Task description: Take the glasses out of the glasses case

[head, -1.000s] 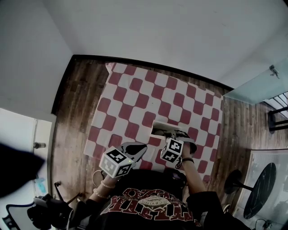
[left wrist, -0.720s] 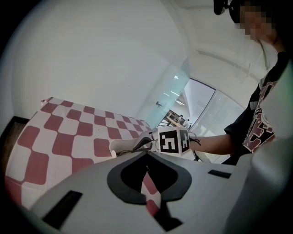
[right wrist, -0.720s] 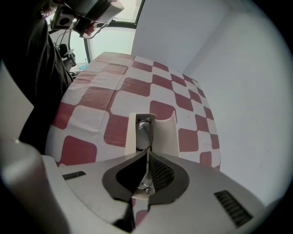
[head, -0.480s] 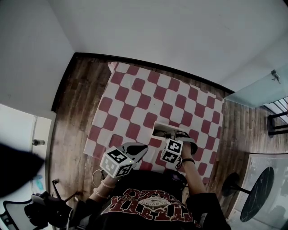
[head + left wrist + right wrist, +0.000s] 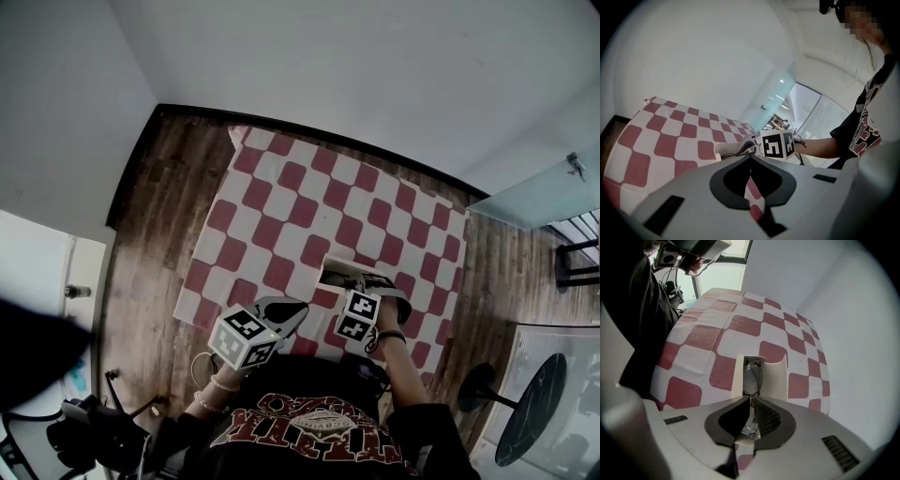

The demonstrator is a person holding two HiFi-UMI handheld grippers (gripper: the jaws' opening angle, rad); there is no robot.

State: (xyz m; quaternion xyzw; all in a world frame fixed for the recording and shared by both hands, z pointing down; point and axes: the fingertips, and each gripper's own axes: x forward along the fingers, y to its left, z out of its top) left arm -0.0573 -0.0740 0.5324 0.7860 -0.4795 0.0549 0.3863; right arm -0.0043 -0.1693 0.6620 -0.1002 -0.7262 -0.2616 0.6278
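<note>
An open cream glasses case (image 5: 775, 377) lies on the red-and-white checkered tablecloth (image 5: 740, 324), near the table's front edge. Dark-rimmed glasses (image 5: 753, 376) rest lengthwise inside it. My right gripper (image 5: 751, 401) reaches into the near end of the case, its jaws shut on the glasses frame, with a lens showing below the jaws. In the head view the right gripper (image 5: 355, 284) sits over the case (image 5: 335, 267). My left gripper (image 5: 297, 308) hovers left of it, jaws shut on nothing. The left gripper view shows its closed jaws (image 5: 750, 157) and the case (image 5: 723, 149) beyond.
The cloth-covered table (image 5: 281, 197) stands on a wood floor (image 5: 155, 206) against white walls. A round black stool (image 5: 530, 398) stands on the right. The person's torso is close behind the table's front edge.
</note>
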